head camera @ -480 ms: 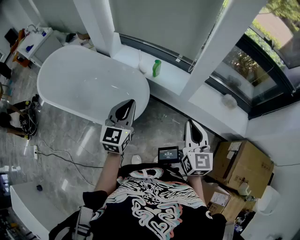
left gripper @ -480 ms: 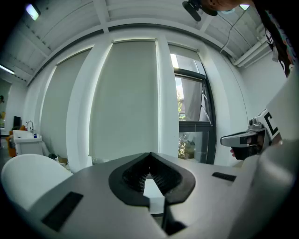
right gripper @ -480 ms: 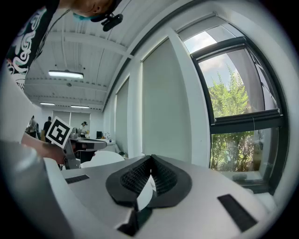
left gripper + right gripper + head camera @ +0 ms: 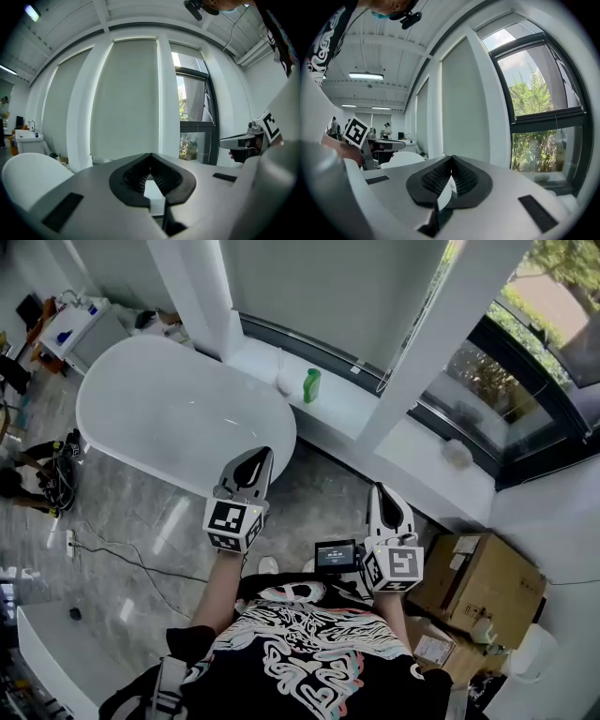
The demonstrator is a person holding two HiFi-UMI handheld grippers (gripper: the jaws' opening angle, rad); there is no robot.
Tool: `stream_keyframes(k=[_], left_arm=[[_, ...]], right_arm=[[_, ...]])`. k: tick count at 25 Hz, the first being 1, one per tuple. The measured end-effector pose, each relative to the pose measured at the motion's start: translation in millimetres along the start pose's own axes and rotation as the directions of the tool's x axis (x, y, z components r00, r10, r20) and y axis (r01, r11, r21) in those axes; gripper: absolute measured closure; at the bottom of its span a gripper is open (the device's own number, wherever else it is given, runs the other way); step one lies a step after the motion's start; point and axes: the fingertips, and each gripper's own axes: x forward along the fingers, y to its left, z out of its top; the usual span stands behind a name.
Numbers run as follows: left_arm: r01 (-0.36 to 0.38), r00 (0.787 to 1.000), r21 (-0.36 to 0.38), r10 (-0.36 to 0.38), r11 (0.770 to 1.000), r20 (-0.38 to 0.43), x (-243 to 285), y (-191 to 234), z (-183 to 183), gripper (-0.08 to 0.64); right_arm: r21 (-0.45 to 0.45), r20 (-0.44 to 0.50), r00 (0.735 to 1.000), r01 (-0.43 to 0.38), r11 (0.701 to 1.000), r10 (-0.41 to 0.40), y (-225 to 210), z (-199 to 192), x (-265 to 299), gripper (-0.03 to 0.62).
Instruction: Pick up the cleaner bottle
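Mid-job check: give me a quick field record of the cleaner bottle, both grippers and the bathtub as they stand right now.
cleaner bottle: green, upright on the white window ledge, beyond the bathtub; nothing touches it
left gripper: jaws shut, empty, tip near the bathtub rim in the head view, well short of the bottle
right gripper: jaws shut, empty, over the floor, closer to the person
beside bottle: white object, too small to identify
task state: bottle not yet picked up

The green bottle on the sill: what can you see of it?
The bottle is small, green and plastic-looking, too far off for label or cap to show. It stands upright on the white sill beyond the bathtub, beside a white object. Nothing holds it.
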Motion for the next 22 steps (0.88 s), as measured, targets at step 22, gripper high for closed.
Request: stream_keyframes(k=[22], left_arm=[[-0.079,0.996,0.058,0.081,0.995,-0.025,17,-20,-3,0.543]], right_arm=[[0.047,0.024,0.994,-0.107,0.993,0.106,-28,0,10,0.566]])
